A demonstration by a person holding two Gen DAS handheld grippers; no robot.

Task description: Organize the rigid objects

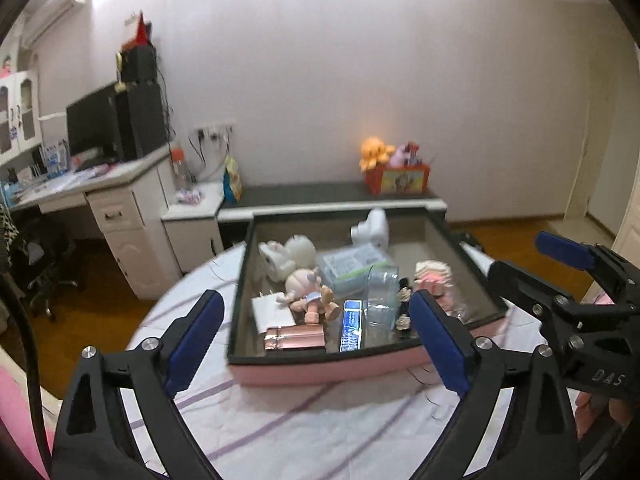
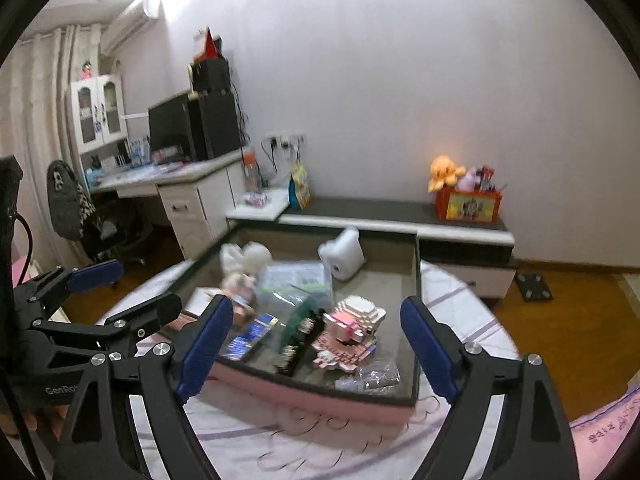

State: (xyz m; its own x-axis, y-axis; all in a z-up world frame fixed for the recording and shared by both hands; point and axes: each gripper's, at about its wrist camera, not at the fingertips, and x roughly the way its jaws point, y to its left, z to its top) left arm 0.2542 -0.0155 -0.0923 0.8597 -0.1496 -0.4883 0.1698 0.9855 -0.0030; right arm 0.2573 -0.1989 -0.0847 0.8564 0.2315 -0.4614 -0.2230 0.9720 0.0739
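Blue tube (image 1: 352,325) points away, apparently flat (in tray (image 1: 320,372)).

bg: monitor (image 1: 94,122) on desk (image 1: 80,184) | orange plush (image 1: 375,151) | office chair (image 2: 116,236) | wall a/c (image 2: 130,24)

A: Where can your tongs pass?

B: The round desk covered by a white cloth with purple stripes (image 1: 280,412) lies bare in front of the shallow pink tray with a dark rim (image 1: 320,372); your left tongs (image 1: 320,340) stand spread wide there with nothing between the pads, your right tongs (image 2: 316,344) likewise.

A: And inside the tray?

B: Crowded. The clear plastic box (image 1: 382,292) stands upright mid-tray, the pink-and-white block figure (image 2: 352,332) just beside it, the baby doll (image 1: 312,292) on its other side. The far right corner behind the white toy camera (image 1: 370,228) shows bare floor.
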